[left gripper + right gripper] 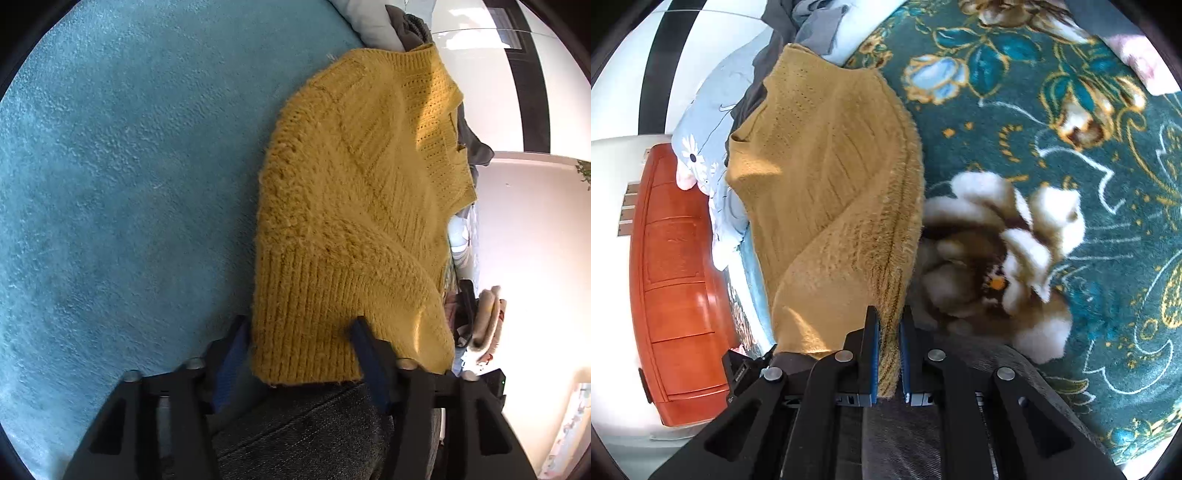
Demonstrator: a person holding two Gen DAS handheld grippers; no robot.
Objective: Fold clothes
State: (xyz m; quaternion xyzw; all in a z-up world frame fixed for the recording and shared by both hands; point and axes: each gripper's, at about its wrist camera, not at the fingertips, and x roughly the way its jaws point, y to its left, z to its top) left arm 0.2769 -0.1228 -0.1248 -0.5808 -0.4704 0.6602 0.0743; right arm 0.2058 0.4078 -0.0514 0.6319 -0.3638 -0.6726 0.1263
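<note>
Clearly your sweater (354,206) is soft, thick knit and will sag, so hold it by the ribbed hem. It lies on the teal blanket (110,184). Your right gripper (889,332) is clamped on the hem edge; your left gripper (301,328) straddles it, pads not yet pressing, both angled downward.

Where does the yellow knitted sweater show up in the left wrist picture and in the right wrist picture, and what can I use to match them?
Left wrist view: yellow sweater fills the centre right, its ribbed hem between the left gripper fingers.
Right wrist view: sweater runs from upper left to bottom centre, its edge pinched by the right gripper.
Shared landmark: the dark grey garment beyond the sweater's far end.
</note>
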